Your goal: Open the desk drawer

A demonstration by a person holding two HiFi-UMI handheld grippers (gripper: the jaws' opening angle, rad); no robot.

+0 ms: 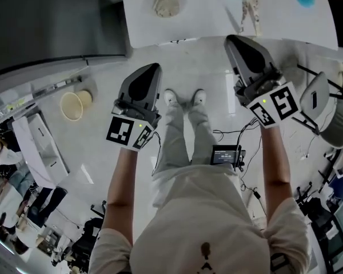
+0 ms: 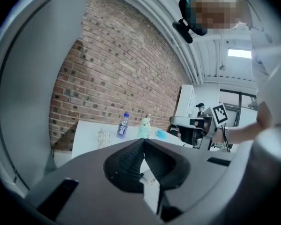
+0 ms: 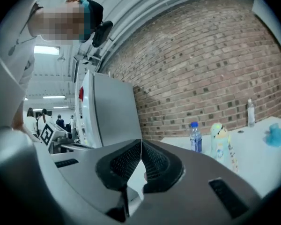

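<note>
The white desk (image 1: 217, 21) lies ahead of me at the top of the head view; no drawer shows in any view. My left gripper (image 1: 155, 66) is held in the air short of the desk's near edge, jaws shut with nothing between them. My right gripper (image 1: 229, 38) hovers at the desk's near edge, also shut and empty. In the left gripper view the shut jaws (image 2: 143, 140) point toward the desk (image 2: 91, 137). The right gripper view has its shut jaws (image 3: 141, 142) aimed left of the desk (image 3: 257, 153).
On the desk stand a blue-capped bottle (image 3: 195, 137), a pale toy figure (image 3: 218, 139) and a blue fluffy thing (image 3: 275, 135). A grey partition (image 1: 51, 21) stands left, a paper cup (image 1: 74, 105) lies on the floor, and a chair (image 1: 326, 110) is at right. A brick wall (image 2: 122, 64) is behind the desk.
</note>
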